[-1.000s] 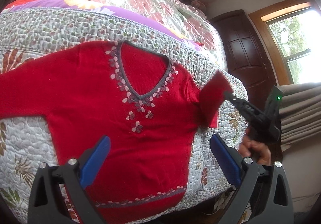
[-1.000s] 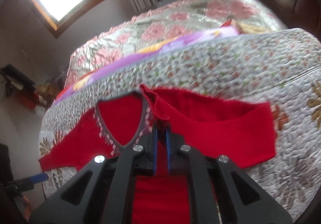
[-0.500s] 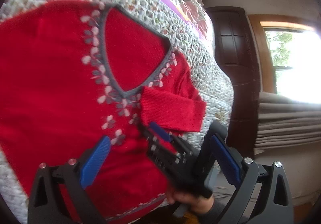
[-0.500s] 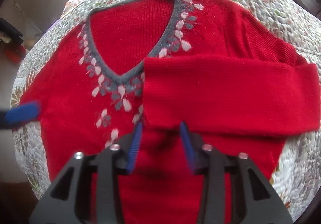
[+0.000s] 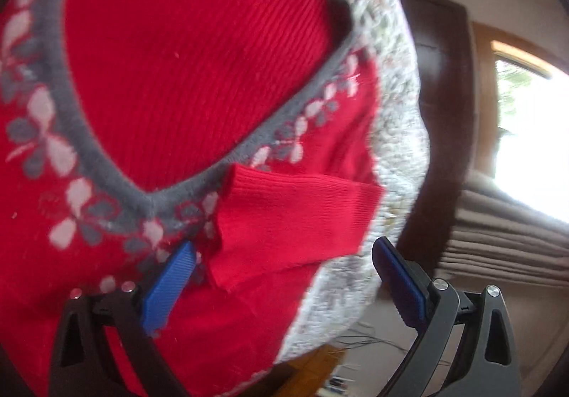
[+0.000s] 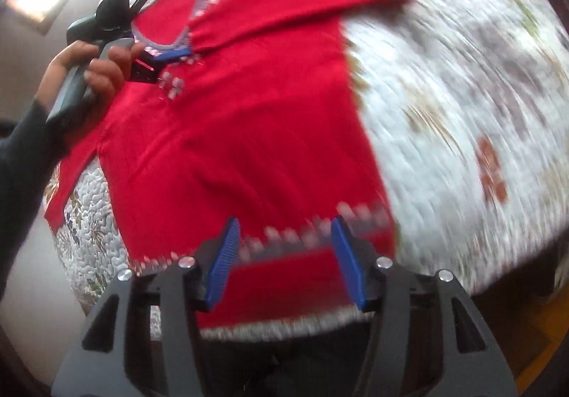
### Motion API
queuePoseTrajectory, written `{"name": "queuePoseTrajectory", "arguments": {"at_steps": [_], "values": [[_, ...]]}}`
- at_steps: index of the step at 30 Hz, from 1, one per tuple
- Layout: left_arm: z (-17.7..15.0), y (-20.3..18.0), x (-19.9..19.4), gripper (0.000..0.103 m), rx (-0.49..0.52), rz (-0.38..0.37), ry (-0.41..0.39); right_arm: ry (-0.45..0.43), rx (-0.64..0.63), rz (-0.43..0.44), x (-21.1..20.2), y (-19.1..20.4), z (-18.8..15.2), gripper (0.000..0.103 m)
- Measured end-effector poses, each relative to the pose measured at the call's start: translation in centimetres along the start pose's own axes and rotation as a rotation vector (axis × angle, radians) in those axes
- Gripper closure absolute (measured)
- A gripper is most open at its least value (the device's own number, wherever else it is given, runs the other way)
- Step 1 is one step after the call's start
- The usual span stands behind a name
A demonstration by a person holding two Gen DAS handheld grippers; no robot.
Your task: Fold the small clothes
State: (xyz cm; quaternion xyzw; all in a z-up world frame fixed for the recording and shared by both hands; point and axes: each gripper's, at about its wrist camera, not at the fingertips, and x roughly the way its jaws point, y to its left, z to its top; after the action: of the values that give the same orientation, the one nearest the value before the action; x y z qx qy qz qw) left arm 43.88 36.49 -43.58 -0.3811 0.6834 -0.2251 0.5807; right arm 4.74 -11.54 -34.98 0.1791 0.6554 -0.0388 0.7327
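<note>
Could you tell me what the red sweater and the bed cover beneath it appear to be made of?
The red sweater looks like a soft ribbed knit, probably wool or acrylic: fine vertical ribs and a fuzzy grey neckline trim show. The bed cover looks like a matte quilted cotton, with puffy stitched texture and a printed floral pattern, though blur hides detail.

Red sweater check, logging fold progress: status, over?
Left hand-held gripper open, over the neckline. Right hand-held gripper open at the hem. Red sweater flat on the quilt, one sleeve folded across the chest. Nothing in the way.
</note>
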Motion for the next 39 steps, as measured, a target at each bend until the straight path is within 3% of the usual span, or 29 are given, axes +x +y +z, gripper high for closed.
{"name": "queuePoseTrajectory", "arguments": {"at_steps": [3, 4, 5, 6, 7, 8, 15, 24, 30, 39], "values": [[-0.3, -0.5, 0.0, 0.005, -0.02, 0.024, -0.026, -0.007, 0.057, -0.007, -1.4, -0.7, -1.8, 0.049], [-0.3, -0.6, 0.1, 0.015, -0.019, 0.036, -0.034, -0.009, 0.066, -0.008, -1.9, -1.0, -1.8, 0.049], [-0.5, -0.7, 0.0, 0.027, -0.01, 0.062, -0.04, -0.014, 0.073, -0.009, -2.2, -0.9, -2.0, 0.049], [-0.6, -0.9, 0.2, 0.062, -0.003, 0.102, -0.033, -0.023, 0.079, -0.01, -2.7, -0.8, -2.1, 0.048], [-0.7, -1.0, 0.4, 0.09, -0.008, 0.111, -0.023, -0.029, 0.08, -0.01, -3.1, -0.9, -2.3, 0.048], [-0.7, -1.0, 0.6, 0.095, -0.015, 0.112, -0.015, -0.038, 0.078, -0.011, -3.5, -0.8, -2.2, 0.048], [-1.7, -3.2, -1.2, 0.099, 0.095, 0.19, -0.048, -0.072, 0.047, -0.017, -5.3, -0.3, -1.2, 0.048], [-3.4, -8.6, -11.3, 0.099, 0.334, 0.217, -0.136, -0.071, 0.024, -0.008, -5.6, 1.7, -1.8, 0.048], [-3.6, -7.8, -18.3, 0.099, 0.369, 0.229, -0.203, -0.092, -0.01, -0.015, -6.3, 3.3, -1.7, 0.048], [-3.3, -2.6, -22.7, 0.099, 0.33, 0.255, -0.224, -0.104, -0.036, -0.034, -6.8, 4.5, -2.0, 0.048]]}}
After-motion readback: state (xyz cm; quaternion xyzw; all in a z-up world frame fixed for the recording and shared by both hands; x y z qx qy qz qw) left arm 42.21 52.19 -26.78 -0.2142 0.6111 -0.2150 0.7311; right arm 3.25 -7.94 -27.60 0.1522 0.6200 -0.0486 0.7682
